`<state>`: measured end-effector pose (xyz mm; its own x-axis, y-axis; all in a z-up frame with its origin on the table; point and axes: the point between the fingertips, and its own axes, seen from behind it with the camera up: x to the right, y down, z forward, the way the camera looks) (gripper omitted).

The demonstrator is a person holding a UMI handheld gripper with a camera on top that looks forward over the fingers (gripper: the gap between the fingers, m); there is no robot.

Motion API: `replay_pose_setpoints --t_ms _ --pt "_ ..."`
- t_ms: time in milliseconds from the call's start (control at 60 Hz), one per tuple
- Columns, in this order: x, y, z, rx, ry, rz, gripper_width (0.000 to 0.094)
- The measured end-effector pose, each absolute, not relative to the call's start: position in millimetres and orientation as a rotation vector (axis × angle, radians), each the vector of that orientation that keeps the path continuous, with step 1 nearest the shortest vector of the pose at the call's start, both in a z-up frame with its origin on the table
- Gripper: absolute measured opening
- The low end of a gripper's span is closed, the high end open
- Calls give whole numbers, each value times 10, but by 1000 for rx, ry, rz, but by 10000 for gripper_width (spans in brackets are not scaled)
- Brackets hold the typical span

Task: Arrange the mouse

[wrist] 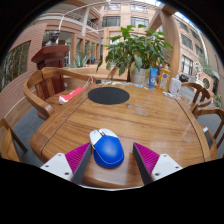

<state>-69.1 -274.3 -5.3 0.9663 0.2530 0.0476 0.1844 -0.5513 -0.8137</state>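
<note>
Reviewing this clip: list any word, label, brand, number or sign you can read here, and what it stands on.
No text can be read.
Blue mouse, between the open fingers: no marking visible.
Red and white item near the round black mouse pad: any print too small to read.
Bottles by the potted plant: labels blurred.

Just the hand-held gripper (108, 160) in shot, pointing forward and angled a bit downward. Its two fingers are spread wide apart, pink pads (76, 157) facing inward. Neither pad seems to be pressing on anything, though it's hard to be sure.
</note>
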Motion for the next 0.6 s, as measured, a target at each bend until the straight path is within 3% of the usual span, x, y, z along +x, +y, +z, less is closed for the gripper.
replay_pose_setpoints --t_ms 150,167,283,600 --pt "-636 -2474 -42 -2154 -272 65 744" --pt "-908 -2515 -136 -2150 -247 48 722" --pt "-658 -2337 -58 -2167 -234 104 518" --pt "-755 -2342 -77 -2165 -127 53 369"
